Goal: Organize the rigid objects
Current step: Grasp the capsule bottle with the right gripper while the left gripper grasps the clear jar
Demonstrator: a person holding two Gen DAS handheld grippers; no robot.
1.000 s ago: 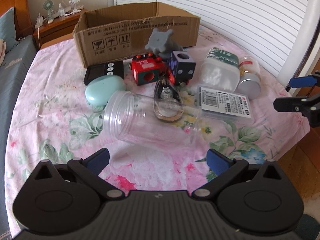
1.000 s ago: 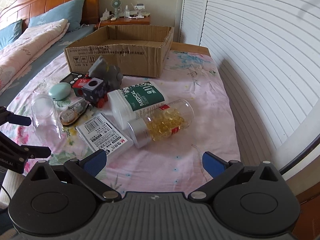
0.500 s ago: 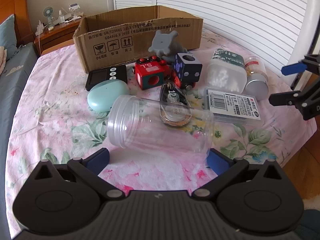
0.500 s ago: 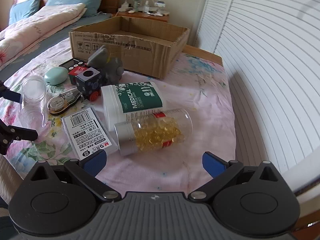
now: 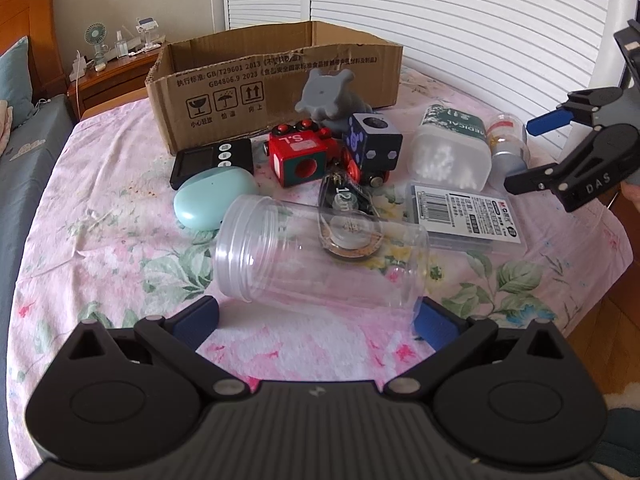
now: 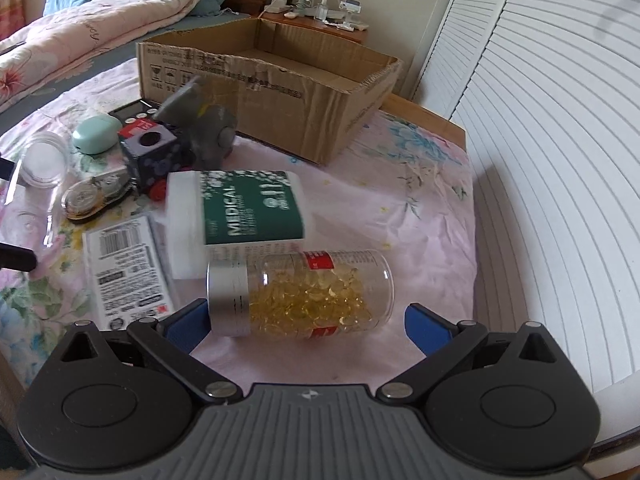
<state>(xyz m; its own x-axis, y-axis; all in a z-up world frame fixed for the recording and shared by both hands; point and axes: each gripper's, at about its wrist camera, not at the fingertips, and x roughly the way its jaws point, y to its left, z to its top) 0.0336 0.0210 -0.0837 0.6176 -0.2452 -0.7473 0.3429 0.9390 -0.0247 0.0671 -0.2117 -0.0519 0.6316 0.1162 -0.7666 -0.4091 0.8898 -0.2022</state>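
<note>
An empty clear plastic jar lies on its side on the floral cloth, between the open fingers of my left gripper, untouched as far as I can tell. My right gripper is open around a lying bottle of yellow capsules with a silver cap. It also shows at the right edge of the left wrist view. An open cardboard box stands behind the objects. Its inside looks empty in the right wrist view.
A white medical bottle, flat barcode pack, tape measure, mint case, red block, dark blue cube, grey toy and black device lie clustered. Shutter doors stand right, the bed left.
Both grippers have moved forward and lower. The clear jar now lies between the left fingers and the capsule bottle between the right fingers. Objects have not moved.
</note>
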